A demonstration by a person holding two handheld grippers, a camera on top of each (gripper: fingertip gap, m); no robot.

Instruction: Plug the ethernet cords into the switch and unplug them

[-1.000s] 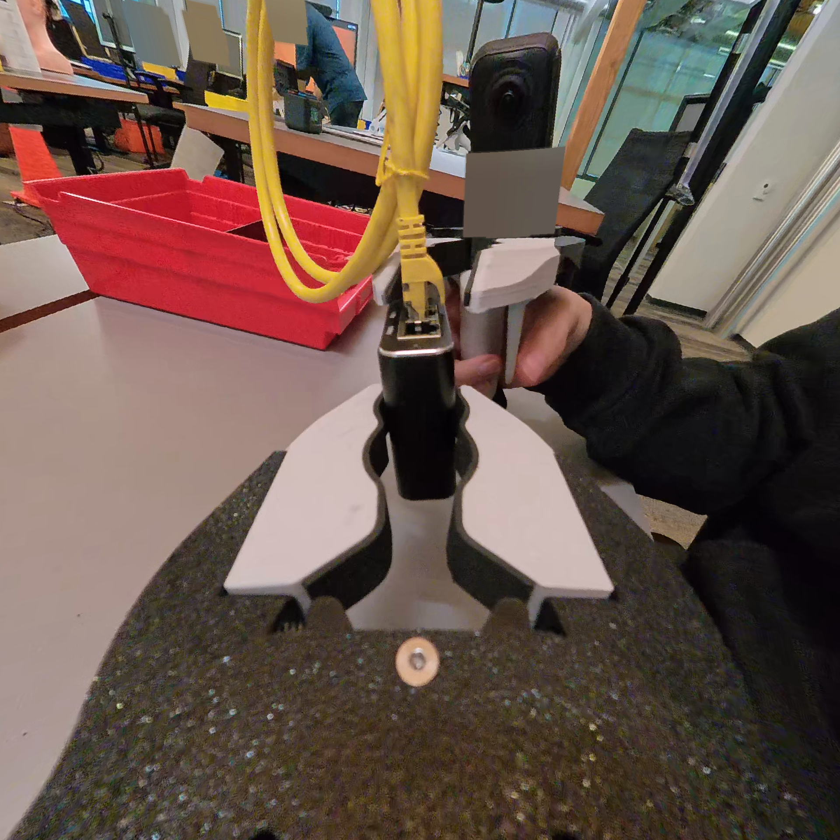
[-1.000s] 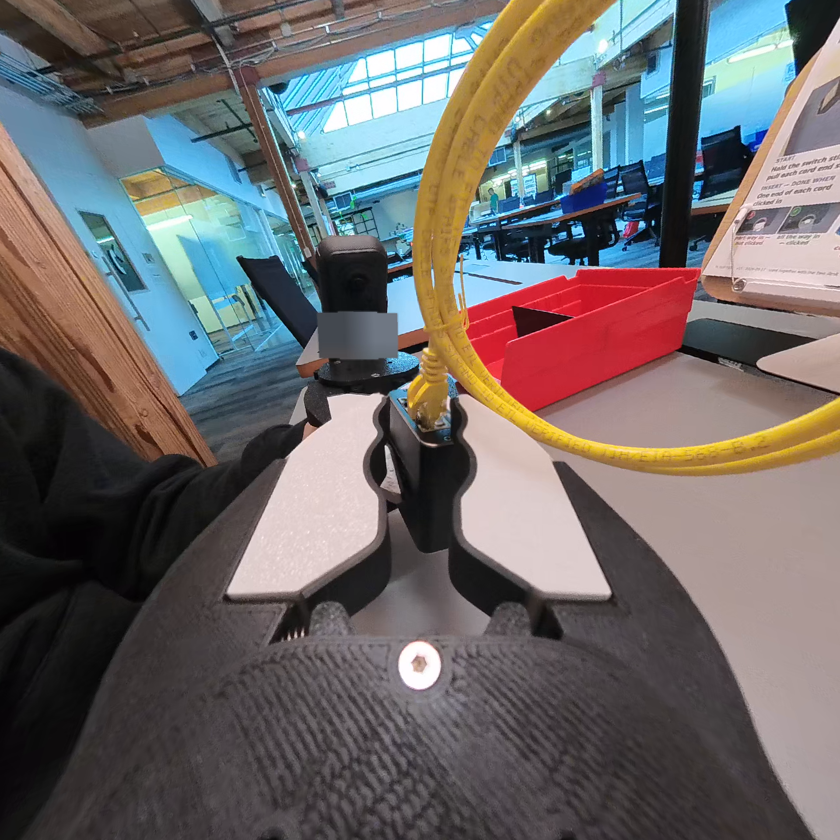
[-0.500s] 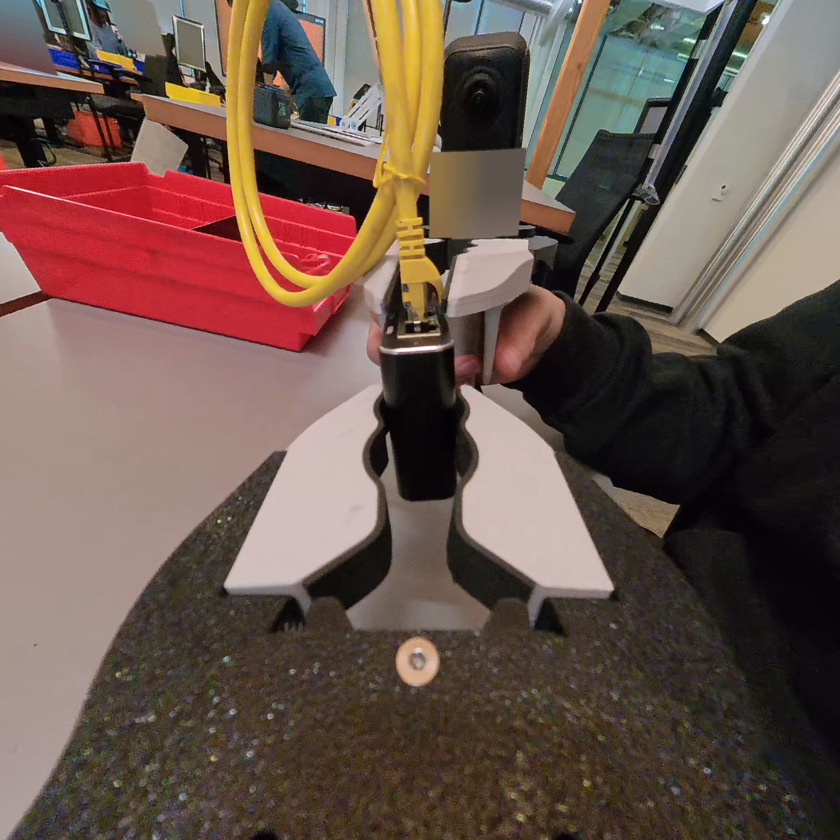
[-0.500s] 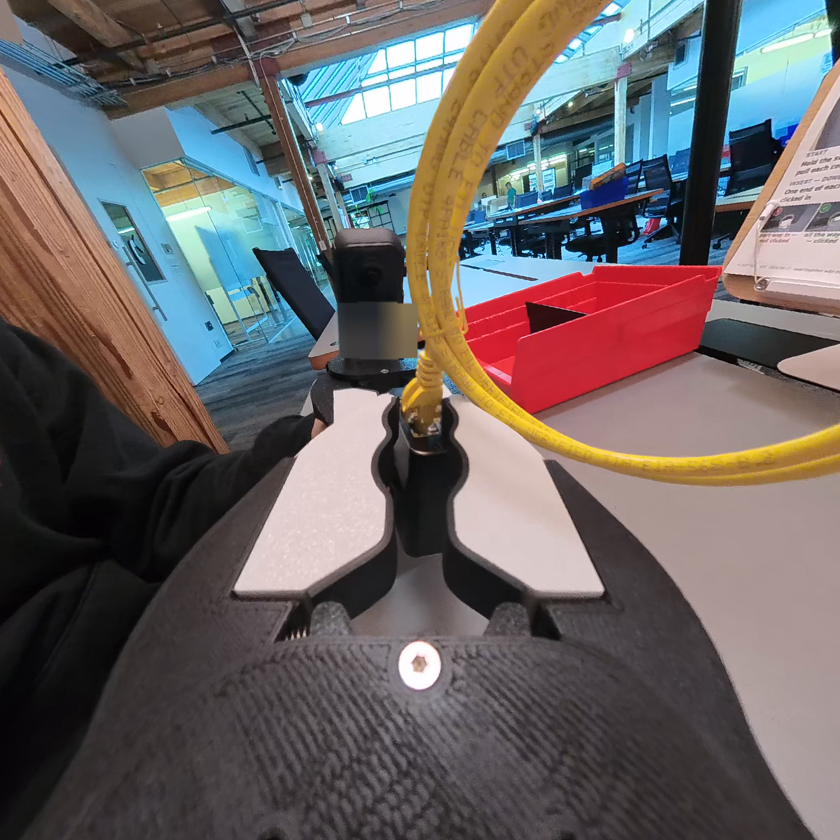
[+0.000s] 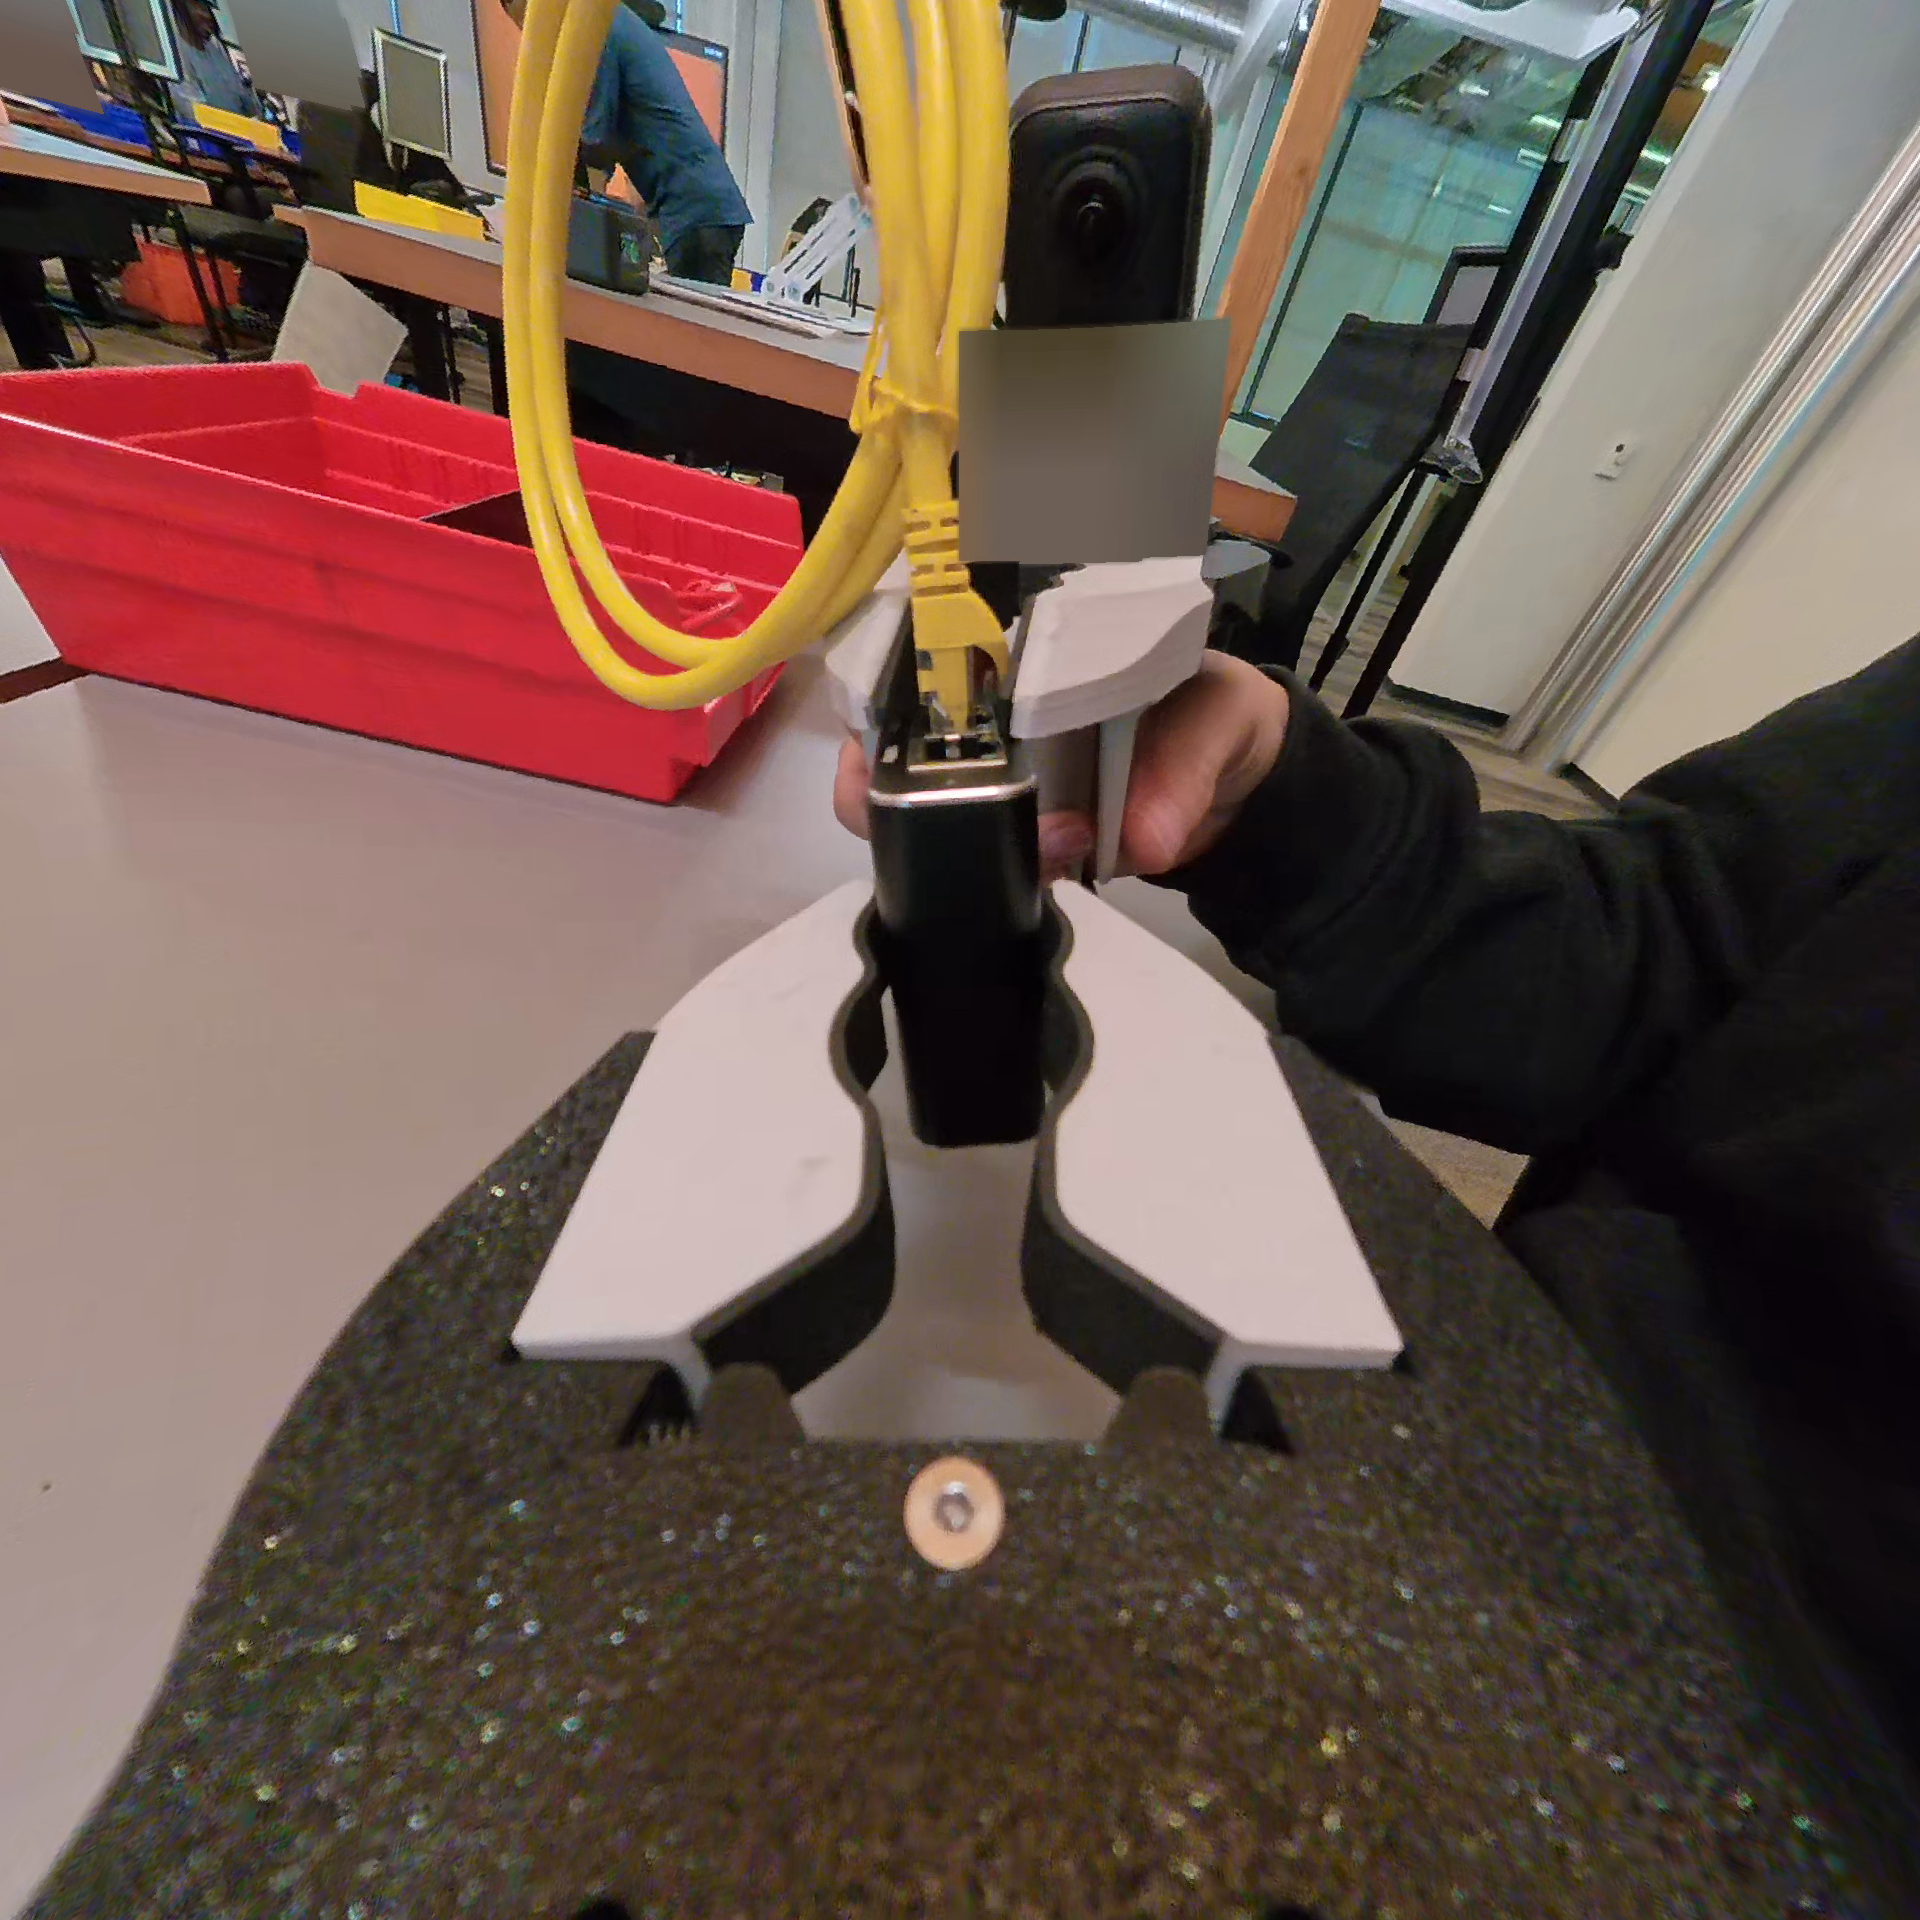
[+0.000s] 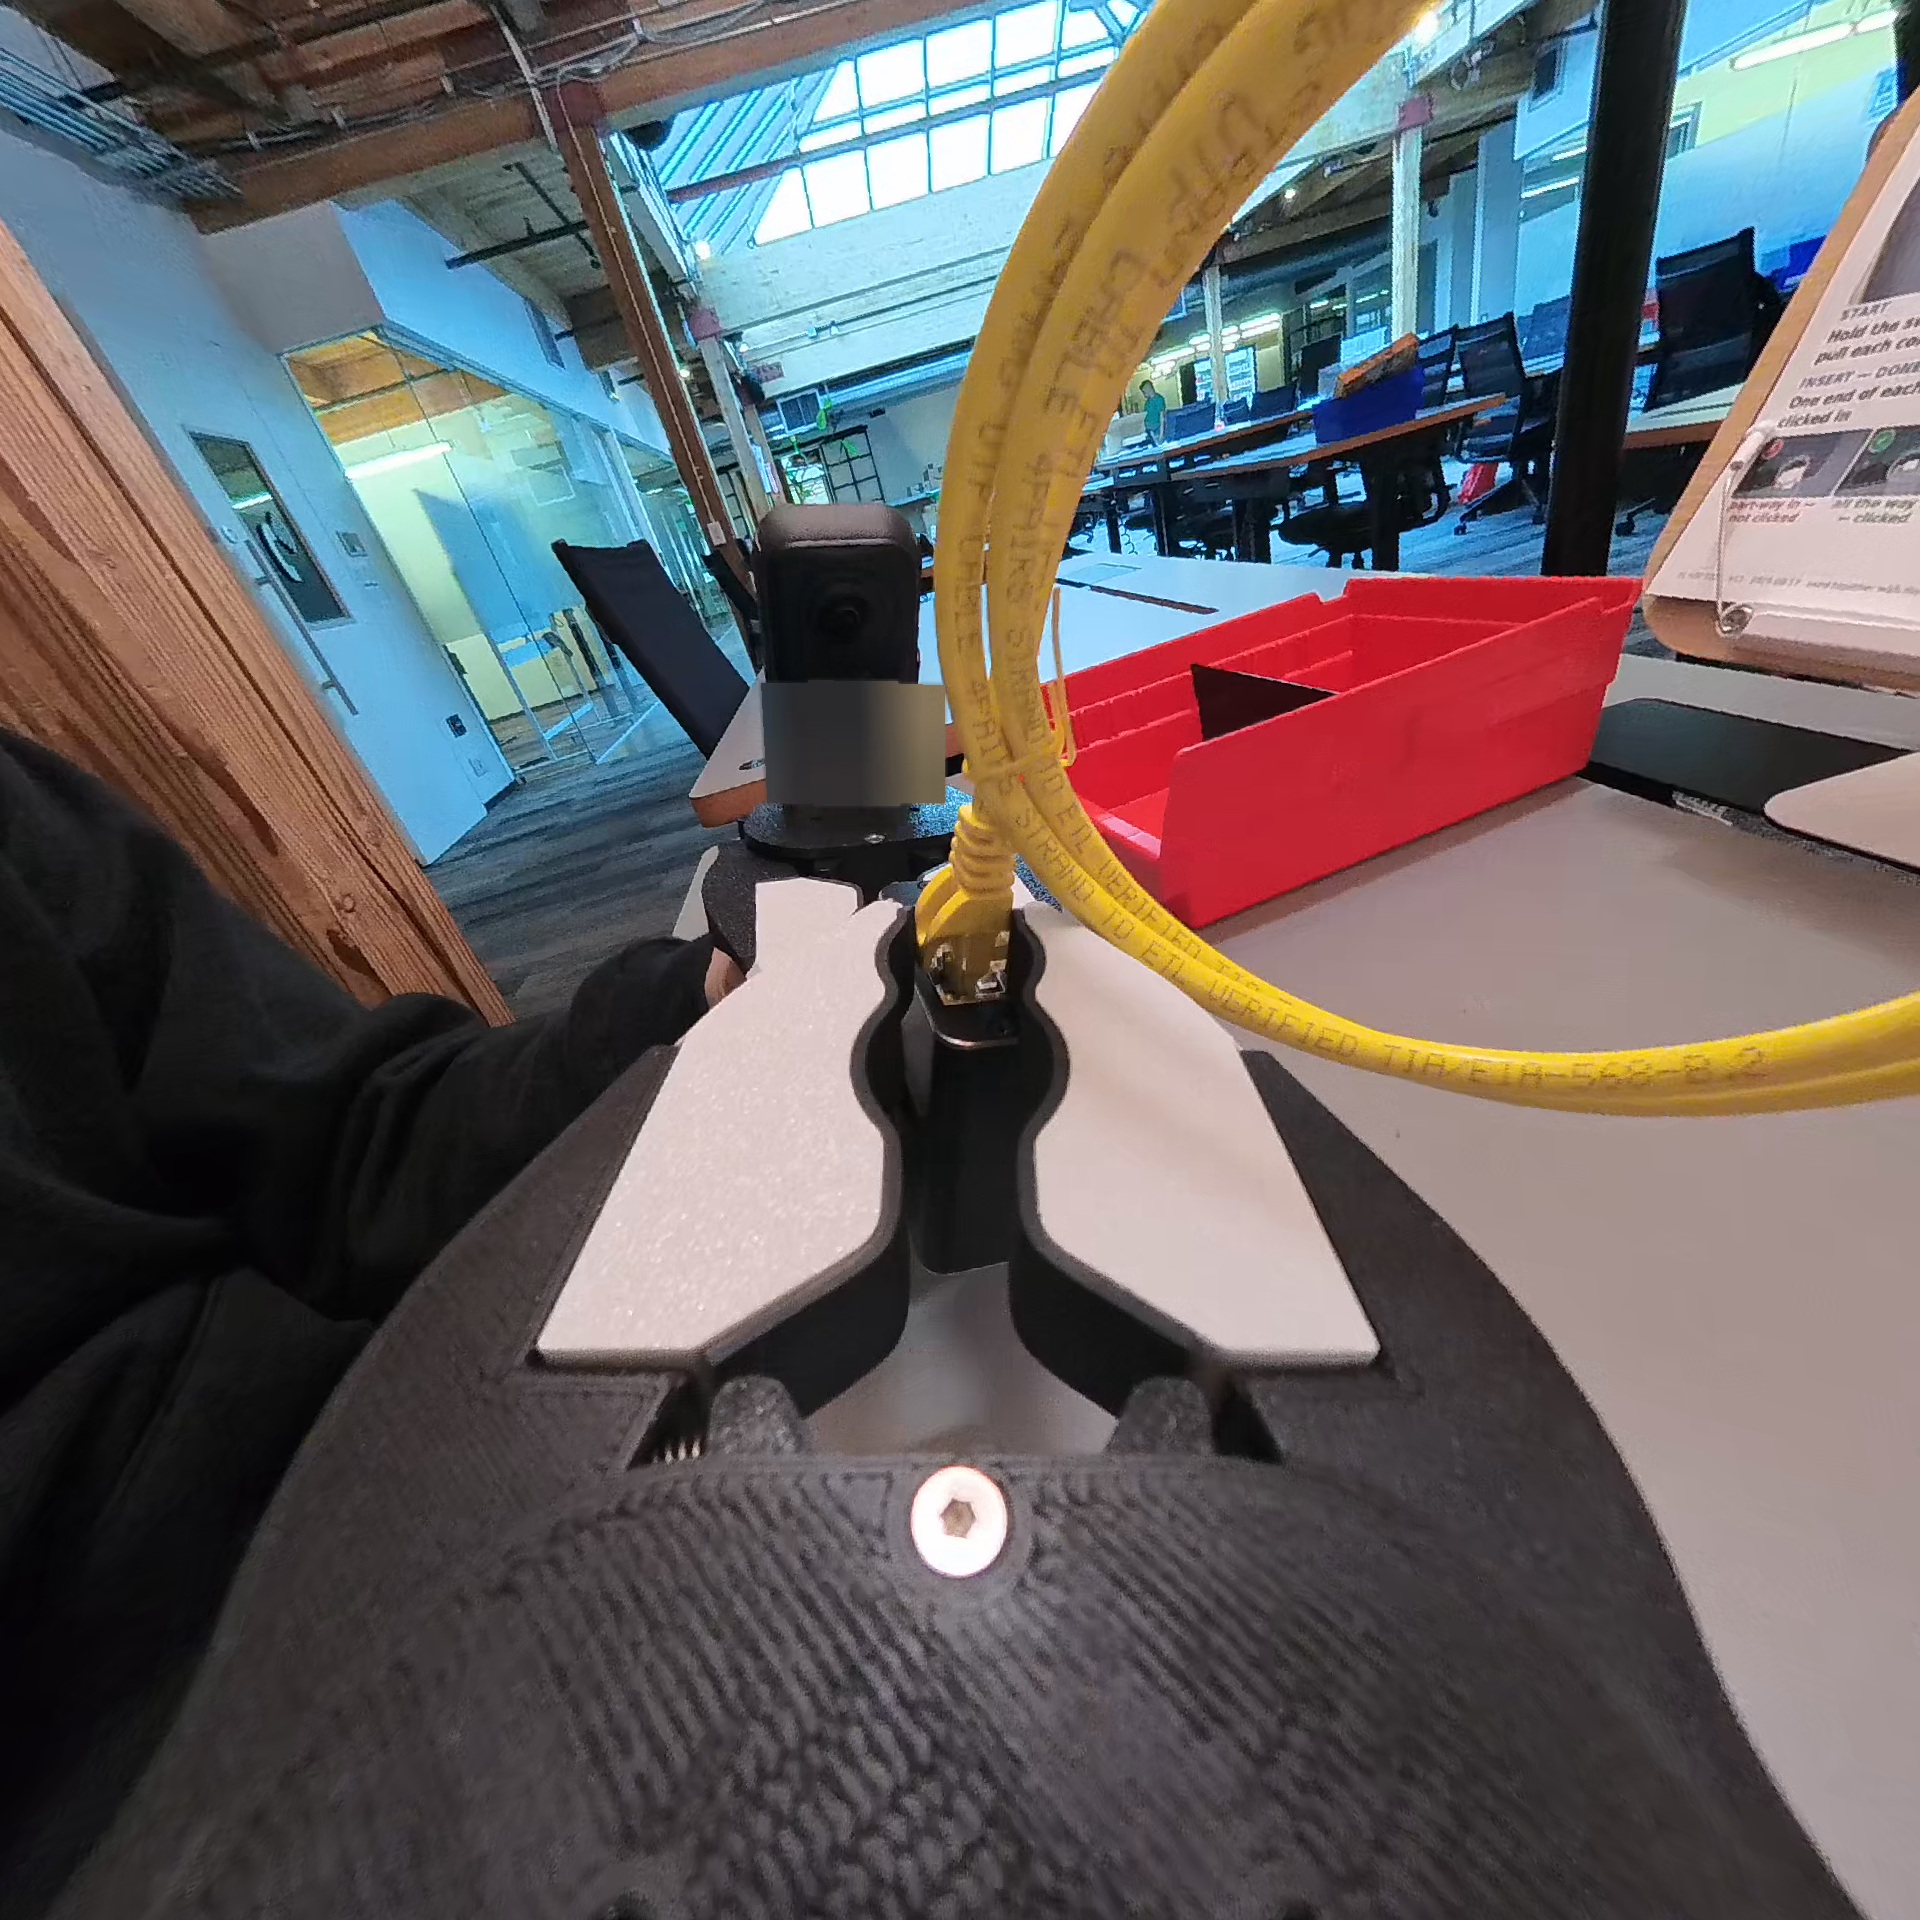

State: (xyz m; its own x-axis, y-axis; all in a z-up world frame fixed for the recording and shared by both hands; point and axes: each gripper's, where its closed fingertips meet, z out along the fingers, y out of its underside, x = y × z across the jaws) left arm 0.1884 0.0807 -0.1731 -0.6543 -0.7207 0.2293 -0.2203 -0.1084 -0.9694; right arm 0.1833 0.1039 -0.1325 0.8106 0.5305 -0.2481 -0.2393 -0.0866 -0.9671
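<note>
Grey table [image 5: 312, 1039]; printed yellow cord [image 6: 1299, 1029], black switch [image 5: 961, 987].

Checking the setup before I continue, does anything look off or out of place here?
Nothing damaged or spilled. One oddity: the black switch is off the table, clamped from both ends by the left gripper and right gripper, with the bundled yellow ethernet cord plugged into its top.

Around you lies an open office: a grey table [image 5: 312, 987] bearing a red bin [image 5: 343, 582], long wooden desks [image 5: 665, 322] behind it, black chairs [image 6: 1704, 312], and glass partitions [image 6: 499, 540] framed by timber posts [image 6: 135, 665]. Overhead, skylights [image 6: 935, 135] between exposed beams admit daylight; the floor [image 6: 582, 842] is dark.
</note>
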